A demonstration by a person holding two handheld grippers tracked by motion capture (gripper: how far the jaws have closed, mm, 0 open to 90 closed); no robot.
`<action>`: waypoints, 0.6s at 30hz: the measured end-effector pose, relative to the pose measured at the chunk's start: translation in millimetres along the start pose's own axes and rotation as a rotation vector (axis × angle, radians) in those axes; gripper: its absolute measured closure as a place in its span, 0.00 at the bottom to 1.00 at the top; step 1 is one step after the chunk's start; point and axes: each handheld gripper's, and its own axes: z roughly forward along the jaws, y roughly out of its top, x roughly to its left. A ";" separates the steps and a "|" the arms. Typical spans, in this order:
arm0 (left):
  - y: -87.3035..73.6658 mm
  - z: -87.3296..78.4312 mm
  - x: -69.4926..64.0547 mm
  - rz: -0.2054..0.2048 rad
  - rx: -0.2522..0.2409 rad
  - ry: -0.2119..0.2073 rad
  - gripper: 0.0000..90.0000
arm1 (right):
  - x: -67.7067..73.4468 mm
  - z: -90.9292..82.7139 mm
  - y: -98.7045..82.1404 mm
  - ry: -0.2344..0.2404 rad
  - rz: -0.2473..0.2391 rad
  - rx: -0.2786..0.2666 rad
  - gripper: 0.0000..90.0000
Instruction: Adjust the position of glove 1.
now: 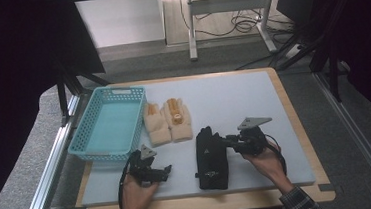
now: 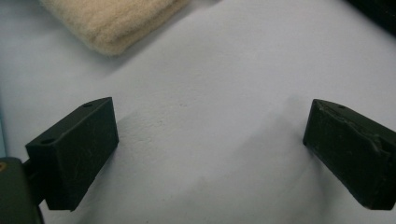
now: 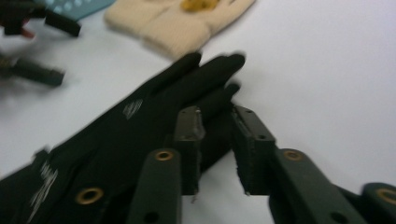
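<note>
A pair of black gloves point(image 1: 212, 157) lies stacked flat at the mat's front middle, fingers pointing away from me. My right gripper point(image 1: 229, 141) is at their right edge, near the fingers. In the right gripper view its jaws point(image 3: 217, 140) stand a narrow gap apart, with the outermost black glove finger point(image 3: 212, 100) lying in that gap at the tips; table shows through lower down, and the pads do not visibly press. My left gripper point(image 1: 165, 172) rests low at the front left, open wide point(image 2: 210, 144) over bare mat. A pair of cream gloves point(image 1: 168, 120) lies beyond.
A turquoise basket point(image 1: 84, 147) stands at the mat's left side, beside the cream gloves point(image 3: 173, 23). The cream cuff point(image 2: 112, 23) lies just ahead of the left jaws. The grey mat point(image 1: 253, 99) rests on a wooden board with edges all round.
</note>
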 end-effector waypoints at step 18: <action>0.0 -0.3 0.3 -0.004 -0.003 -0.003 0.04 | 41.4 4.6 -51.2 0.141 -0.062 0.106 0.95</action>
